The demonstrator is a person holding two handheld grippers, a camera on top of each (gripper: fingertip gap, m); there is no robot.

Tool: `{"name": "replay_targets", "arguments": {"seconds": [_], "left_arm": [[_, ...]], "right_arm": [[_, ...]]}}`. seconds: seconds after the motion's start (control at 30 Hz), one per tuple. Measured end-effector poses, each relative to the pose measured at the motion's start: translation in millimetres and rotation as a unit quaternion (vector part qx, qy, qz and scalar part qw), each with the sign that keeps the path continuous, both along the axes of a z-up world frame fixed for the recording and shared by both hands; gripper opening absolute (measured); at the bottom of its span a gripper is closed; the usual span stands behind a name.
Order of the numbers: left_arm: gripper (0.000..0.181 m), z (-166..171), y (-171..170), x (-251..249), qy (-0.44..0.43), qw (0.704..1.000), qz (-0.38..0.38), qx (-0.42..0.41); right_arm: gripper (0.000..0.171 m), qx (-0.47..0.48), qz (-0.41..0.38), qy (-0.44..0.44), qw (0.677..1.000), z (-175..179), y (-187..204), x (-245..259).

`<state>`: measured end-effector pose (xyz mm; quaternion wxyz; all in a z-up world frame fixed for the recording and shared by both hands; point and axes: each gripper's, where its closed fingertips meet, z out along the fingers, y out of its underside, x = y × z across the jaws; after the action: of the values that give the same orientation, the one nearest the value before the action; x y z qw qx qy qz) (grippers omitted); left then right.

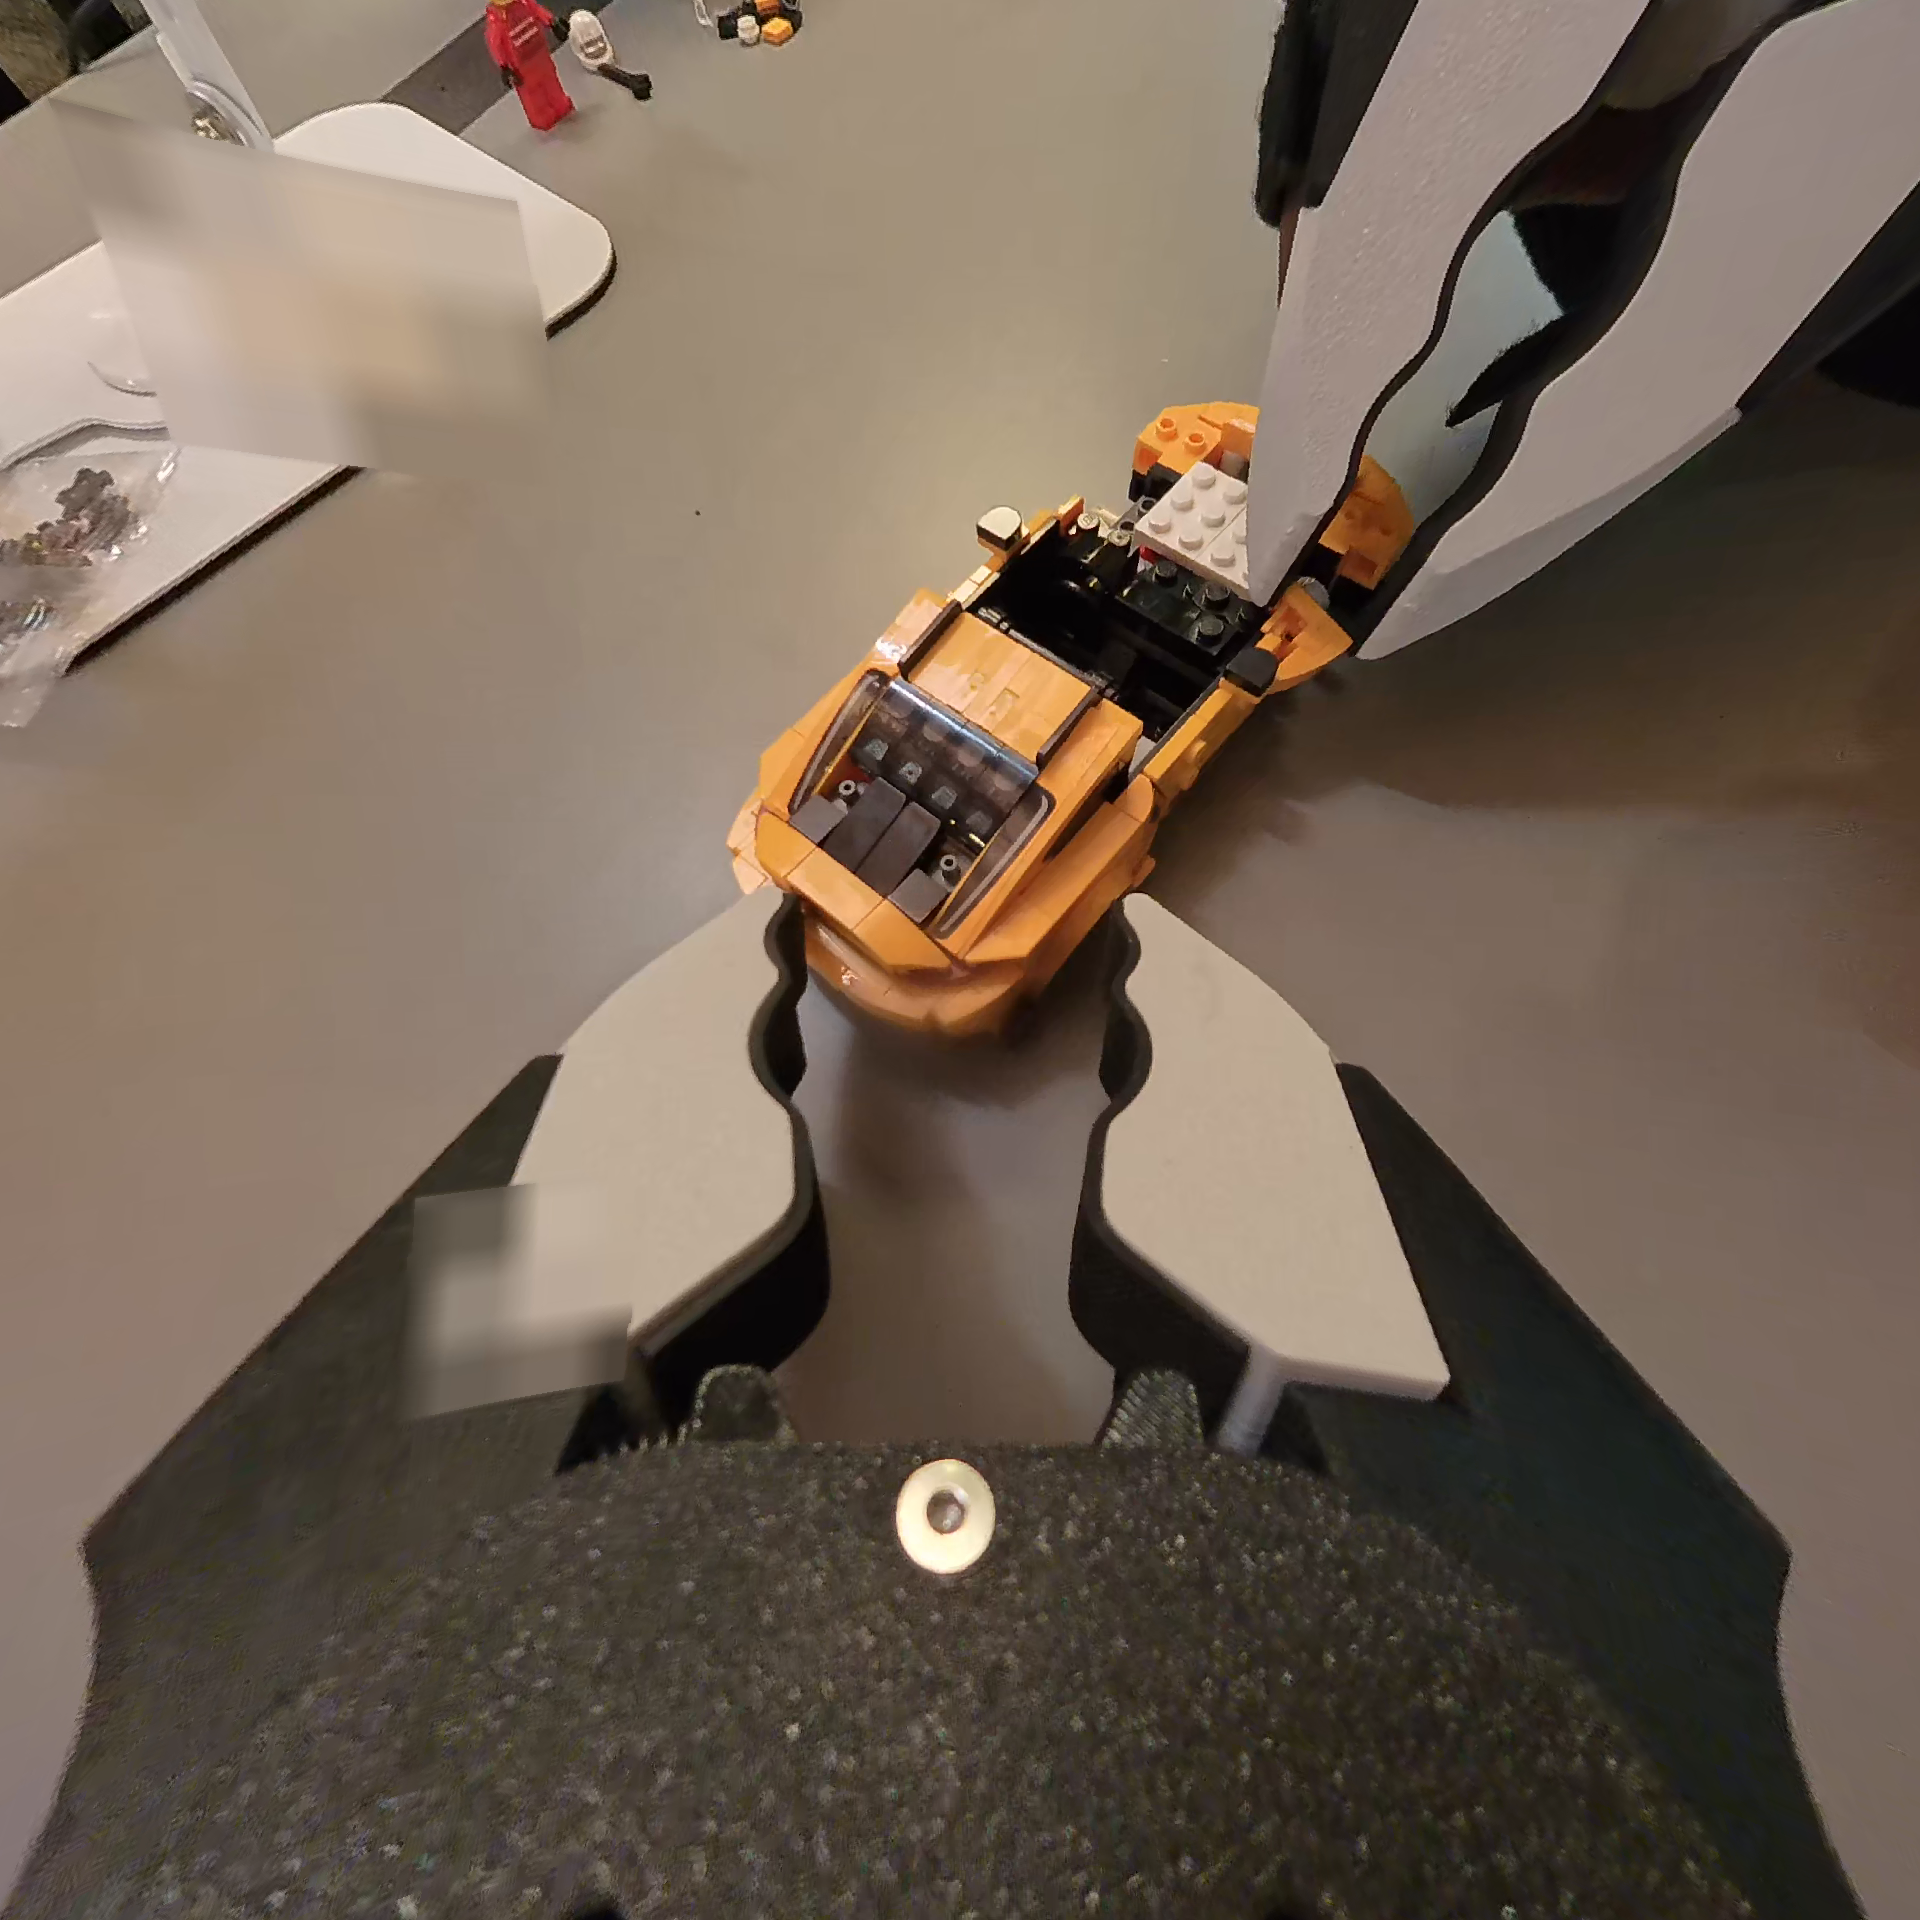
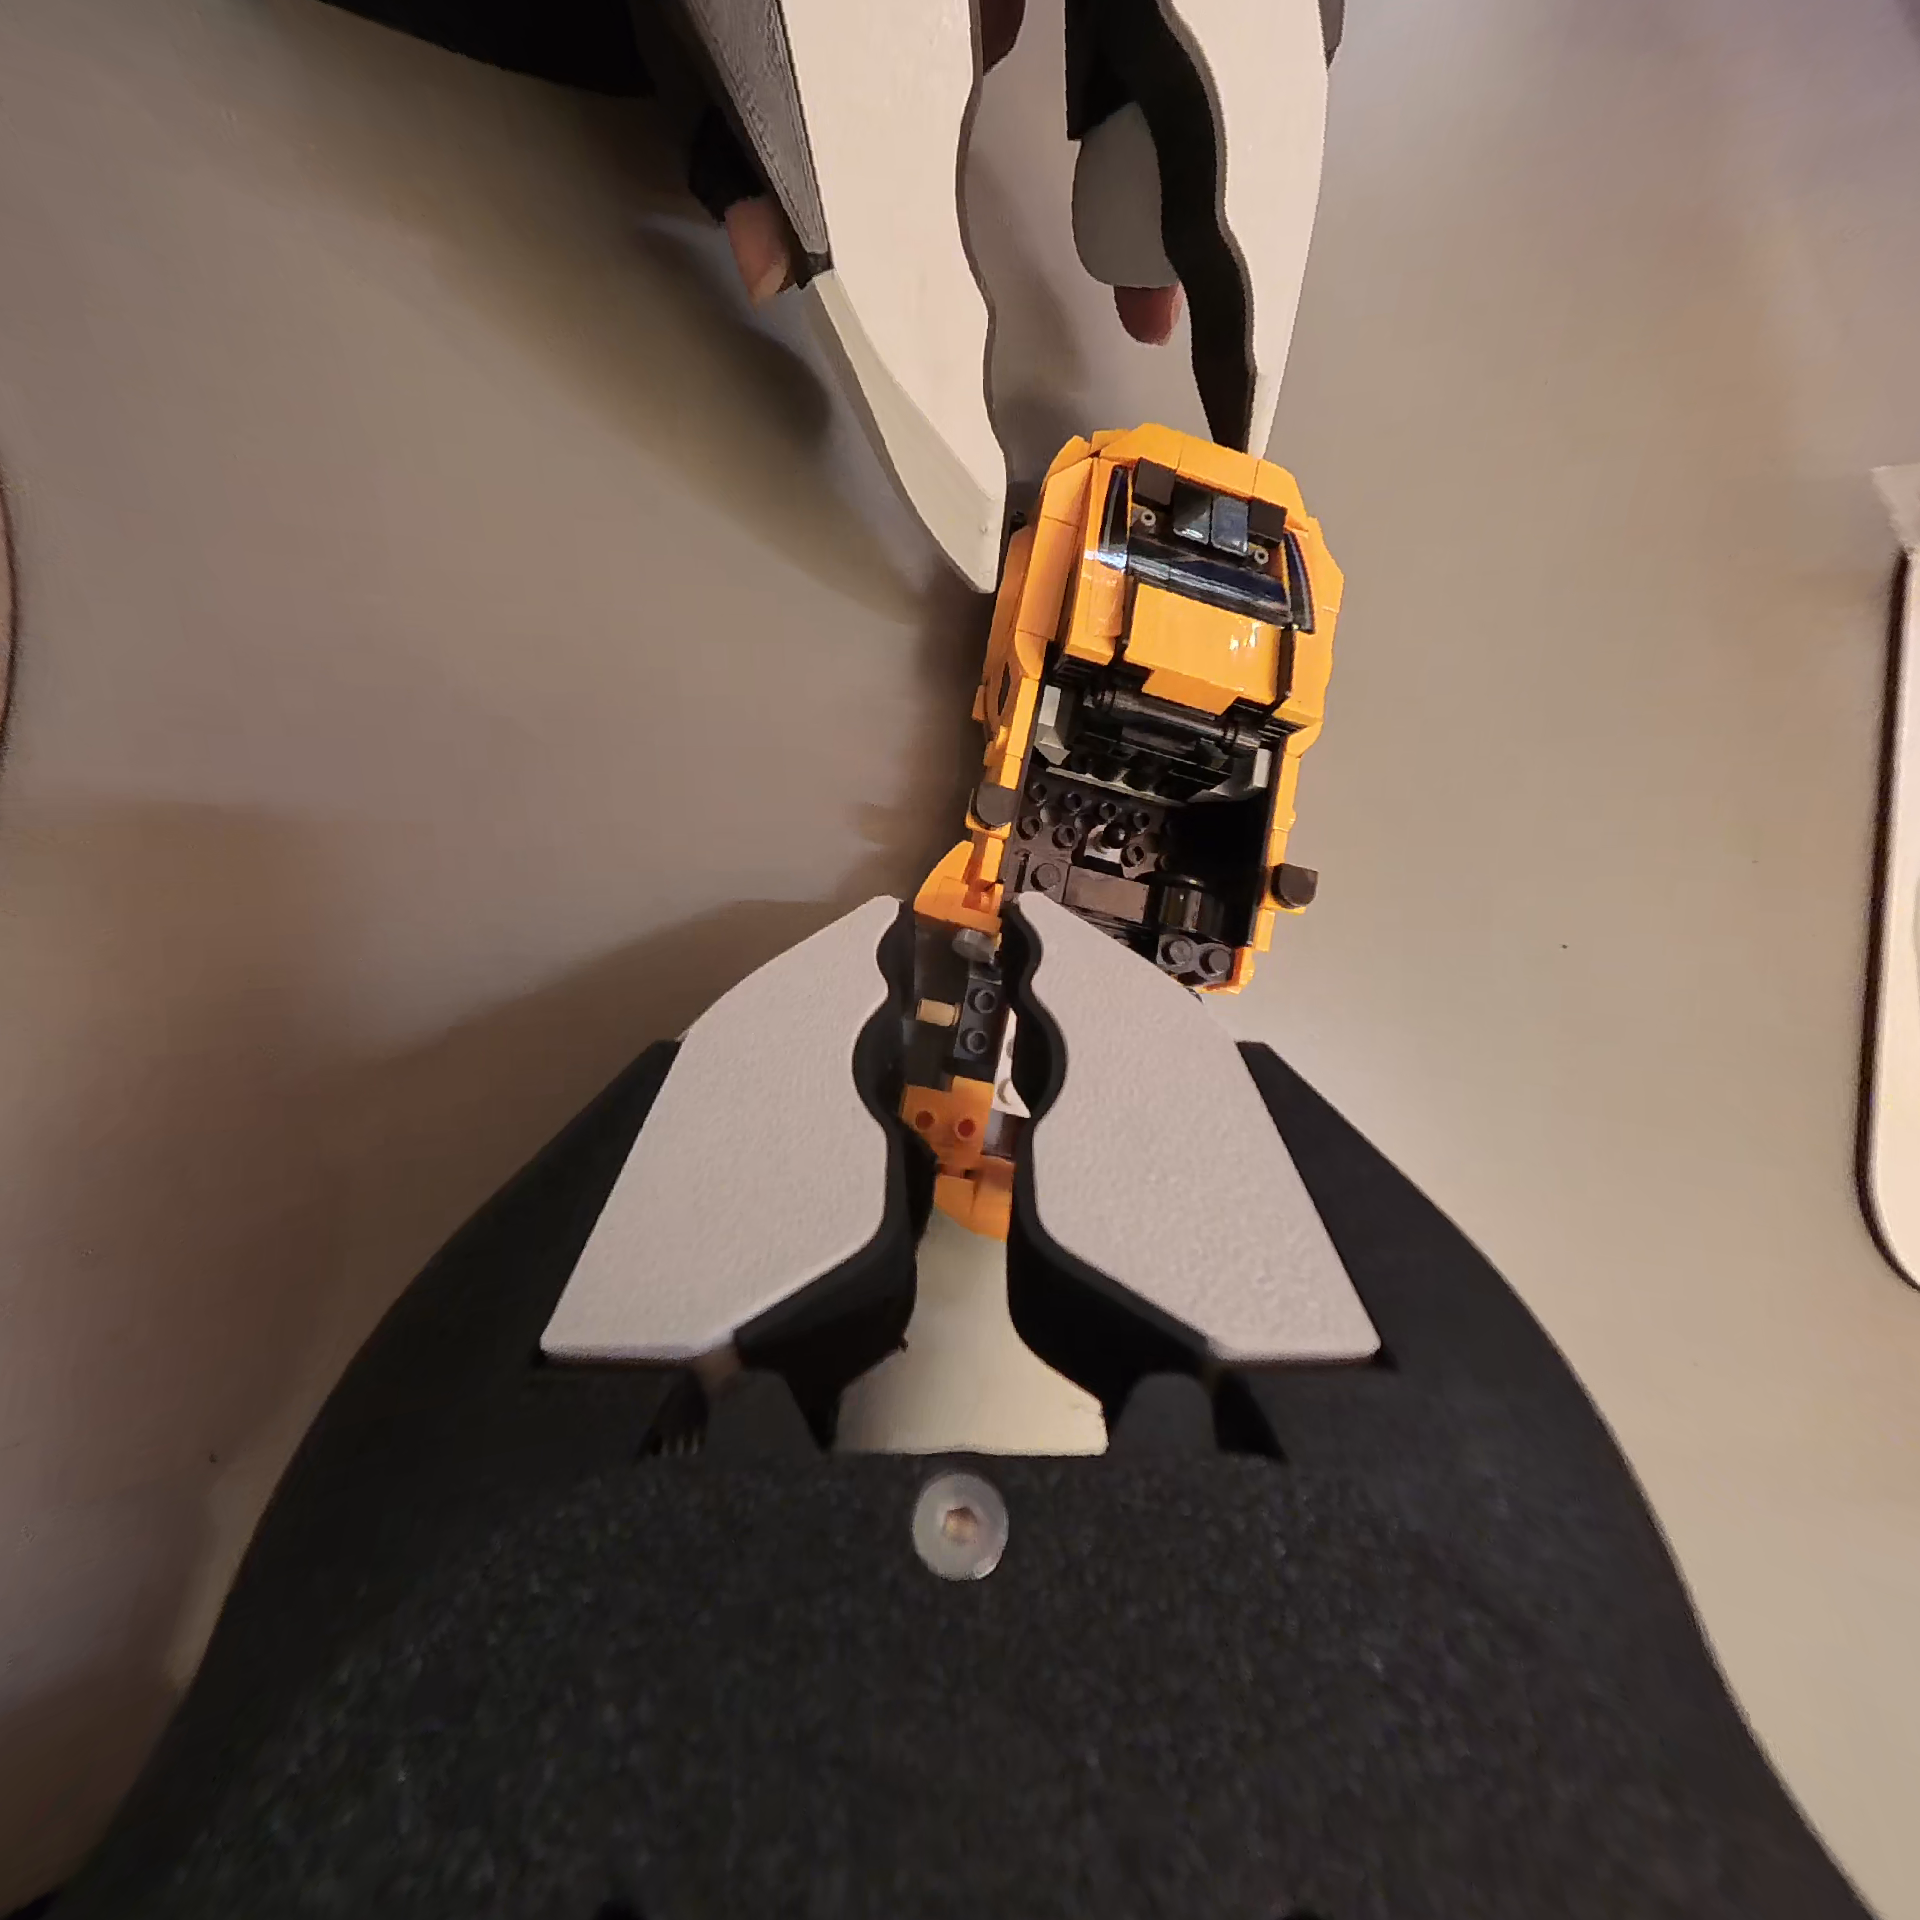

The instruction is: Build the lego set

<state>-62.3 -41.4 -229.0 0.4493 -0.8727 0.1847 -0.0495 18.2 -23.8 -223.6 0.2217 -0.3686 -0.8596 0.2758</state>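
An orange Lego car point(image 1: 1018, 696) with a black interior, a dark windscreen and a light grey plate point(image 1: 1195, 520) at its far end sits on the grey table point(image 1: 935, 312). My left gripper point(image 1: 951, 914) straddles the car's near end, with its fingertips against both sides. My right gripper point(image 1: 1322, 623) comes in from the upper right. One finger is inside the open cabin and the other is outside, pinching the side wall. In the right wrist view my right gripper point(image 2: 958, 914) is nearly closed on the car's point(image 2: 1205, 634) side wall. The left gripper point(image 2: 1117, 520) flanks the far end.
A red minifigure point(image 1: 530, 62) and small loose pieces point(image 1: 758, 21) lie at the table's far edge. A white stand base point(image 1: 468, 197) and a clear bag of parts point(image 1: 62, 540) are at the left. A white object point(image 2: 1891, 935) shows at the right edge. It is some 20 centimeters from my left tips to the white object point(image 2: 1891, 935).
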Motion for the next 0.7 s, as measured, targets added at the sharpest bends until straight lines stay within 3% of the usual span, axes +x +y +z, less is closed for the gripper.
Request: {"name": "replay_targets", "arguments": {"seconds": [0.7], "left_arm": [[0.050, 0, 2, -7, 0.001, 1.000, 0.010, 0.011]], "right_arm": [[0.015, 0.007, -0.011, -0.024, 1.000, -6, 13, 5]]}}
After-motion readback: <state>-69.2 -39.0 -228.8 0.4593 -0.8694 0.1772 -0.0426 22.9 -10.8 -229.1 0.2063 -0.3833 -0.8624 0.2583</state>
